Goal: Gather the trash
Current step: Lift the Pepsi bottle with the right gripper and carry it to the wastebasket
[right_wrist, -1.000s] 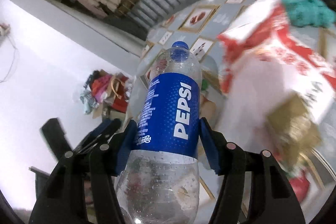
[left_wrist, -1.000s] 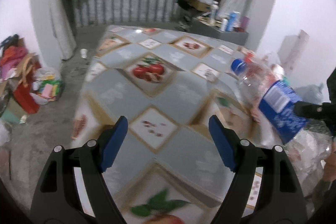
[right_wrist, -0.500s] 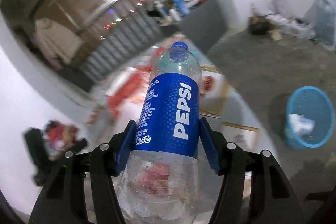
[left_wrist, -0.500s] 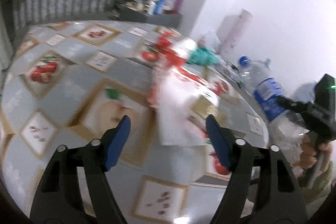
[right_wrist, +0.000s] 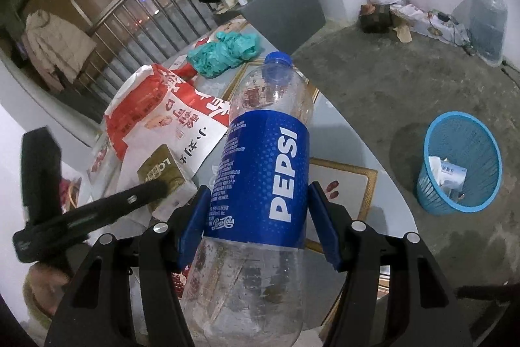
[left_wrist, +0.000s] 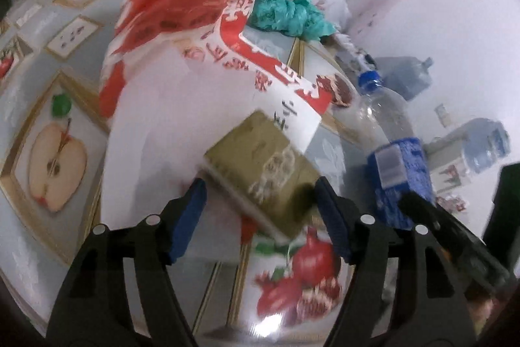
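The table (right_wrist: 354, 148) with fruit pictures holds a big red and white bag (left_wrist: 182, 31), a green bag (right_wrist: 224, 52) and a small box (left_wrist: 263, 168); a blue bin (right_wrist: 461, 165) on the floor has some trash; the right gripper (right_wrist: 258, 221) grips the Pepsi bottle (right_wrist: 263, 171), not binned yet; the left gripper (left_wrist: 260, 213) is wide apart around the box.

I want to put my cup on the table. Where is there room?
Bare cloth shows beside the apple picture, left of the red-and-white bag, and on the table's near edge by the pomegranate picture. The middle is crowded: the bag, the olive box on it, and the green plastic bag behind.
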`<state>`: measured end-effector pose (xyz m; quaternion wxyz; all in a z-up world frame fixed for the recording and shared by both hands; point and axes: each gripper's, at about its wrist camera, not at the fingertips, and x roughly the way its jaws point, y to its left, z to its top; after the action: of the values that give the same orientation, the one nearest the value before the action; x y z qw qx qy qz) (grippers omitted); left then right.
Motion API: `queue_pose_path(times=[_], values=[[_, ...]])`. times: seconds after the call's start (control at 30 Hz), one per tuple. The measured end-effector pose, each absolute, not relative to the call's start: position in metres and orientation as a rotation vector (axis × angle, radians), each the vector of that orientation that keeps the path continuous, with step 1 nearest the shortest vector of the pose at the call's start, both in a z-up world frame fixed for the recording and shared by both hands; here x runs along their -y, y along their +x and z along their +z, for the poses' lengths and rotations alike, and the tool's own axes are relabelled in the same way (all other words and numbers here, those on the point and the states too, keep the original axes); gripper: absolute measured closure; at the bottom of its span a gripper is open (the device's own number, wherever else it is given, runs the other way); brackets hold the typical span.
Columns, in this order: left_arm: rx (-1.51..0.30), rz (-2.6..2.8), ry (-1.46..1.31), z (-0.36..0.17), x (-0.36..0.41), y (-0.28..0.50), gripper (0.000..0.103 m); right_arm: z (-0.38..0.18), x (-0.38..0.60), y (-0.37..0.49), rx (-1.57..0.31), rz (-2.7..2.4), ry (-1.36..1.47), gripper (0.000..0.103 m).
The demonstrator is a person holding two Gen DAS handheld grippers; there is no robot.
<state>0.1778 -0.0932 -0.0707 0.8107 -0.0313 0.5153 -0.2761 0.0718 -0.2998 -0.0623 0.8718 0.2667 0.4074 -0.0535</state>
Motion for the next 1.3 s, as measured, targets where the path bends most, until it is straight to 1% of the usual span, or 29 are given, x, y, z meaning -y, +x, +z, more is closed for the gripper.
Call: queue_pose_path(times=[0.13,0.17,0.3,0.57,0.73,0.83,0.87,0.9,0.93,1.07,1.17,1.3], values=[[-1.062,-0.550,-0.006,-0.072,0.110,0.180,0.034,-0.064,0.302,0.069,-0.842,-0.097,0.581,0.043],[-1.049,-0.541,0.012,-0.073,0.113,0.180,0.032,-0.064,0.303,0.069,-0.841,-0.093,0.584,0.043],[-1.012,-0.530,0.044,-0.074,0.117,0.181,0.032,-0.065,0.306,0.068,-0.840,-0.081,0.600,0.043],[-0.955,-0.635,0.127,-0.066,0.110,0.174,0.041,-0.067,0.313,0.063,-0.853,-0.046,0.631,0.043],[-0.962,-0.742,0.268,-0.062,0.095,0.162,0.041,-0.063,0.311,0.061,-0.900,-0.015,0.589,0.042],[-0.999,-0.738,0.252,-0.059,0.079,0.162,0.037,-0.063,0.310,0.059,-0.922,0.003,0.566,0.042],[-1.011,-0.723,0.220,-0.056,0.073,0.164,0.034,-0.064,0.310,0.059,-0.923,0.006,0.561,0.041],[-1.015,-0.714,0.200,-0.055,0.070,0.163,0.029,-0.065,0.309,0.061,-0.935,0.005,0.555,0.040],[-1.017,-0.710,0.166,-0.052,0.066,0.163,0.027,-0.066,0.309,0.061,-0.941,0.002,0.553,0.038],[-1.025,-0.709,0.079,-0.049,0.067,0.162,0.024,-0.069,0.304,0.068,-0.966,-0.025,0.538,0.037],[-1.032,-0.635,0.094,-0.055,0.076,0.158,0.024,-0.070,0.301,0.073,-0.969,-0.044,0.525,0.036],[-0.992,-0.579,0.148,-0.058,0.086,0.150,0.024,-0.069,0.296,0.078,-0.973,-0.067,0.498,0.036]])
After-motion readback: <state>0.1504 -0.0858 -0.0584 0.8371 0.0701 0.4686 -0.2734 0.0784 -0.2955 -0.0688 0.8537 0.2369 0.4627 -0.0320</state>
